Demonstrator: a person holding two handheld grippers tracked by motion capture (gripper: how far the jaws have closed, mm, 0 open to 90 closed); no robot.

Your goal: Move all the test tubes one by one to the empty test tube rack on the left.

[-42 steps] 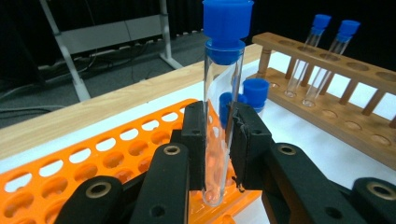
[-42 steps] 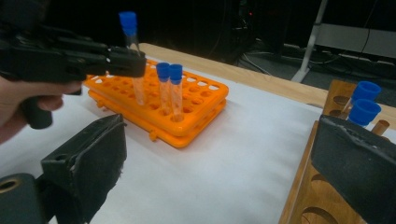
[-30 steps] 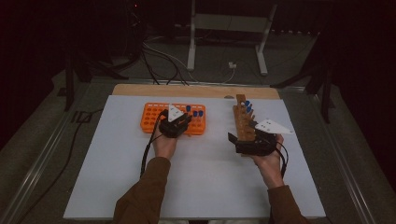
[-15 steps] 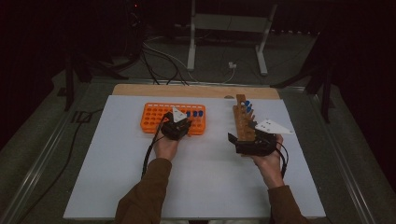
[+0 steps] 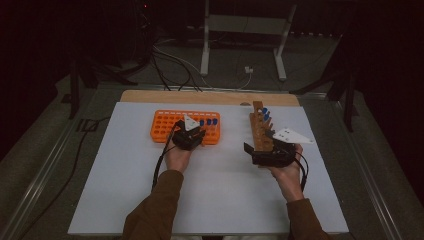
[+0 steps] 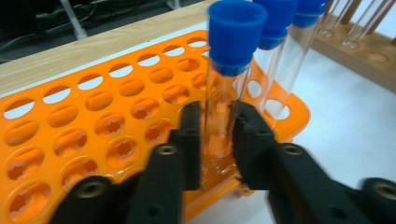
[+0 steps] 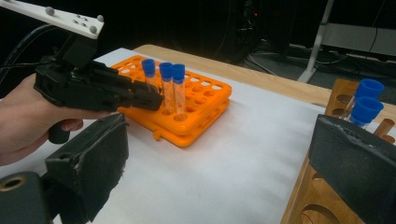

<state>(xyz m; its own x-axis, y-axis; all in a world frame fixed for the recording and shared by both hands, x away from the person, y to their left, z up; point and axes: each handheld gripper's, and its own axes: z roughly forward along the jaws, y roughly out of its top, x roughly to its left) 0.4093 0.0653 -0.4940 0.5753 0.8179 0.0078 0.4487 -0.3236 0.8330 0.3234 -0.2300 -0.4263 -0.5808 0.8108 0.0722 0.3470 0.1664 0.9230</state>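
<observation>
A clear test tube with a blue cap (image 6: 224, 88) stands upright in a hole of the orange rack (image 6: 93, 135), first of 3 capped tubes in a row. The left gripper (image 6: 217, 135) brackets its lower glass; the jaws have just been opening, pads just off it. The right gripper (image 7: 219, 177) stands wide open beside the wooden rack (image 7: 322, 186).

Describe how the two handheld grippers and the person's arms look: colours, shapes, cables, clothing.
Both the left gripper and the right gripper are black, with blocky jaws and visible screws. Each carries a pale three-cornered plate studded with small balls. A black cable trails from each. The sleeves are brown.
</observation>
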